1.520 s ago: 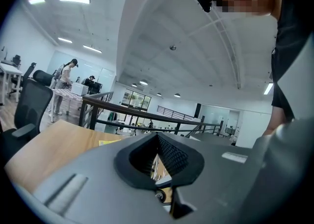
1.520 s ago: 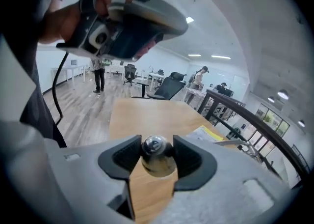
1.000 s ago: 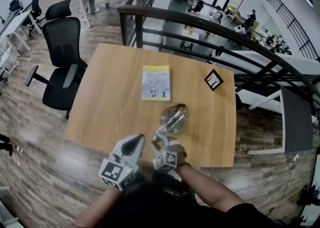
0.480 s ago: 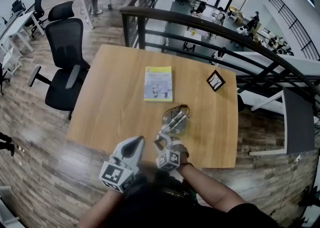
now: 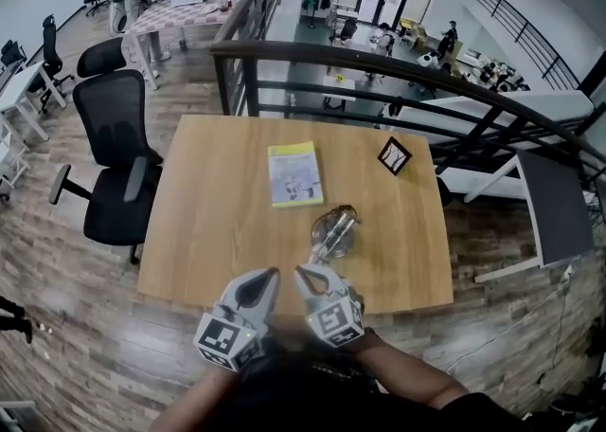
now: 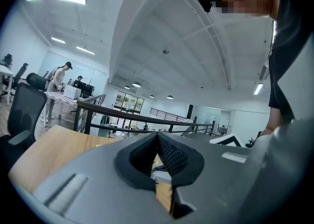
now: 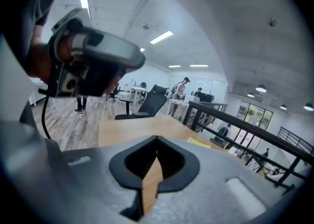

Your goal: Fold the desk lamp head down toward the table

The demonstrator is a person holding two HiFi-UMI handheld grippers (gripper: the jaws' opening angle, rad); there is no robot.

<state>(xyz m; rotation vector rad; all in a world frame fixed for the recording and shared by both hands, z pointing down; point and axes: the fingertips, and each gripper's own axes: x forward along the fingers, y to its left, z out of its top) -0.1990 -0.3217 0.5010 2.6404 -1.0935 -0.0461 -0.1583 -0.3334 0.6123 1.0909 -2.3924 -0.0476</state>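
1. Since a second ago: right gripper [image 5: 303,275] pulled back off the desk lamp [image 5: 333,231] and raised at the near table edge. Jaws just snapped closed, nothing between them.
2. Left gripper [image 5: 268,275] just beside it at 9 o'clock. Jaws together tip to tip, empty, touching nothing.
3. Desk lamp on the table [image 5: 208,231] at about 1 o'clock of the right gripper, apart from both grippers. Sits low, silver arm slanting across a round base.
4. Book [image 5: 294,174] flat at 11 o'clock of the lamp. Small black frame [image 5: 394,156] at 1 o'clock, near the far right corner. Nothing between grippers and lamp.
5. Office chair [image 5: 118,165] at 9 o'clock of the table. Railing [image 5: 379,99] past the 12 o'clock edge.
6. Table light wood grain. Lamp shiny metal. Book cover pale with a yellow edge. Chair black mesh. Railing dark bars. Grippers grey with black ribbed pads.
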